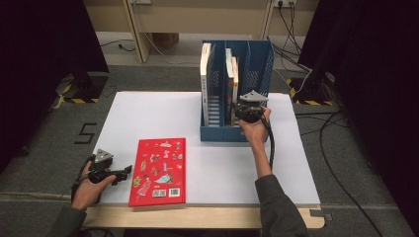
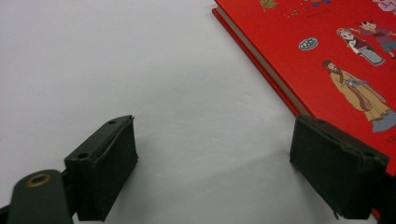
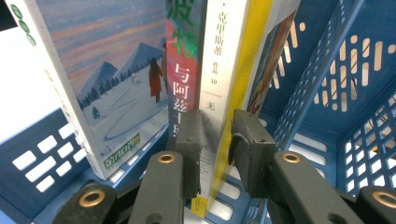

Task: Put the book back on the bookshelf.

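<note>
The person is filing books into a blue perforated plastic file rack (image 1: 257, 64) standing upright at the far edge of the white worktop (image 1: 148, 113), right of its middle. The right gripper (image 3: 215, 140) is reaching into the rack's middle compartment, its fingers (image 3: 250, 149) pinching the spine of a slim white-and-yellow paperback book (image 3: 229, 70) that is standing upright there, close beside a book with a red and green spine (image 3: 180, 79). In the left compartment a white-spined book with a snowy mountain cover (image 3: 98, 88) is leaning slightly; the right compartment is looking empty. Seating this paperback seems to be the step in hand: the next move probably calls for letting the book settle on the rack floor, then spreading the fingers and drawing straight back without tipping its neighbours. The left gripper (image 2: 215, 163) is resting at the near left corner of the worktop, fingers spread wide and holding nothing, just beside a flat red hardcover picture book (image 1: 159, 170) lying near the front edge, likely the next one to file.
</note>
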`<state>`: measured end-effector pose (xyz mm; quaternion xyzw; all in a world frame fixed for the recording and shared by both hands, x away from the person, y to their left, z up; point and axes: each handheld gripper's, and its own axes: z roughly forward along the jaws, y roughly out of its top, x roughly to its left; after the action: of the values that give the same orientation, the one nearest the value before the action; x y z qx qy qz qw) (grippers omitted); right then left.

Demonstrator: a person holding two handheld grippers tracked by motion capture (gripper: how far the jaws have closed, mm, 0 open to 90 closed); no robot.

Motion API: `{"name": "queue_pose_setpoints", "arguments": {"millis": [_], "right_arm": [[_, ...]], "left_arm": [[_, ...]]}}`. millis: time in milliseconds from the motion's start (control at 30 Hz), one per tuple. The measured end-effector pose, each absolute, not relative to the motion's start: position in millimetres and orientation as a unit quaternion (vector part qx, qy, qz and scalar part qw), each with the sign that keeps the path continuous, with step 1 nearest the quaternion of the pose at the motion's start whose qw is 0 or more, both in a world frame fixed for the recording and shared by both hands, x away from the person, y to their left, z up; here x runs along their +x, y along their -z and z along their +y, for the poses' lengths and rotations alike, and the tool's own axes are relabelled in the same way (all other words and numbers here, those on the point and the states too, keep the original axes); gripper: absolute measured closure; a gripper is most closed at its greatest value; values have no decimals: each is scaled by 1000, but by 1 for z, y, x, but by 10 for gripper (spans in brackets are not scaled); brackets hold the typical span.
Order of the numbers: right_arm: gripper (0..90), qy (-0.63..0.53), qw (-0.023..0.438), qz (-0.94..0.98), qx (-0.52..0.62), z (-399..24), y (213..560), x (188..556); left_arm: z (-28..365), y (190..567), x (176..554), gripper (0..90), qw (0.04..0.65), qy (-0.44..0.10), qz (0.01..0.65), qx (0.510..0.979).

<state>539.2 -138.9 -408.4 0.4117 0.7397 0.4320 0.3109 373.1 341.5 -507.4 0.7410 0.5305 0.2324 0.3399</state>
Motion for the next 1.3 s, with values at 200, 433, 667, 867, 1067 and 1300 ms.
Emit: {"name": "queue_pose_setpoints", "arguments": {"millis": [200,433,667,867,1067,1300], "right_arm": [[767,-434,310,741,408,-139,409,540],[798,-418,328,747,400,-134,412,545],[780,-421,320,743,409,-134,415,549],[718,-422,318,741,415,-135,414,548],[542,-426,306,744,415,-138,412,541],[339,-430,286,748,418,-136,407,527]], "left_arm": [[341,507,373,135,340,-233,531,741],[341,507,373,135,340,-233,530,741],[341,507,373,135,340,-233,531,741],[342,507,373,135,340,-233,531,741],[342,508,373,136,342,-233,531,740],[342,508,373,135,342,-232,530,740]]}}
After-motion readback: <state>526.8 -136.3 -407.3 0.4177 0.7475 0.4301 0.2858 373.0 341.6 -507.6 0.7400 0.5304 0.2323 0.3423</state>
